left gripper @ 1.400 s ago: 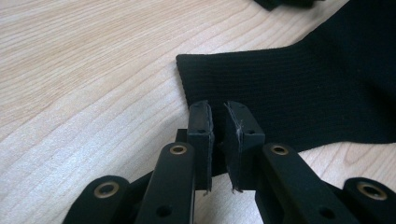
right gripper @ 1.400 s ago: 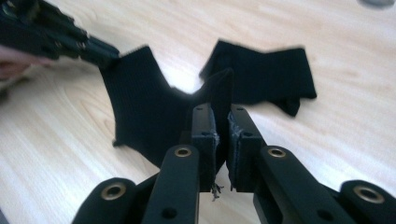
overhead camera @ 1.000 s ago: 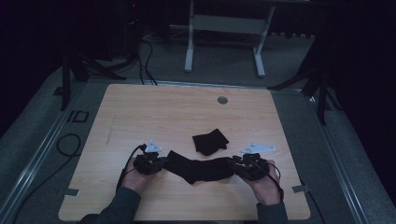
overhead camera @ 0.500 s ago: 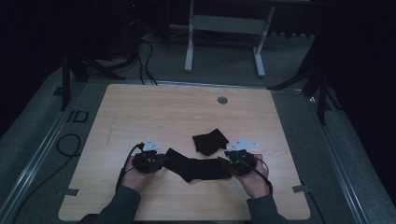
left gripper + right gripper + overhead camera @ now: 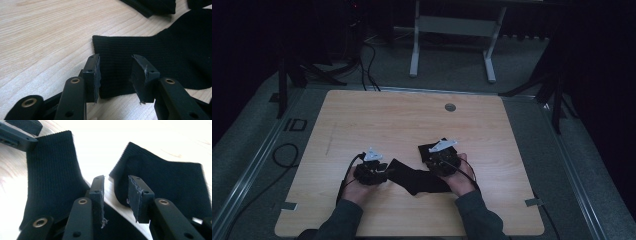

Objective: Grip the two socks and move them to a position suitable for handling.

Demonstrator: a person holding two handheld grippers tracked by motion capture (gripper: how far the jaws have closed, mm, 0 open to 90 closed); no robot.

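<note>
Looks like sock folding on the surface (image 5: 362, 115). Low in the high view, the sock (image 5: 414, 177) lies flat between both hands, bent in the middle, so it's probably mid-fold. The left gripper (image 5: 115, 75) has just been opening: jaws spread, sock cuff under the gap, pads not pressing. The right gripper (image 5: 115, 195) is partly spread over the sock's edge, pinching nothing. Just above, near frame center, a second sock (image 5: 426, 149) waits.
</note>
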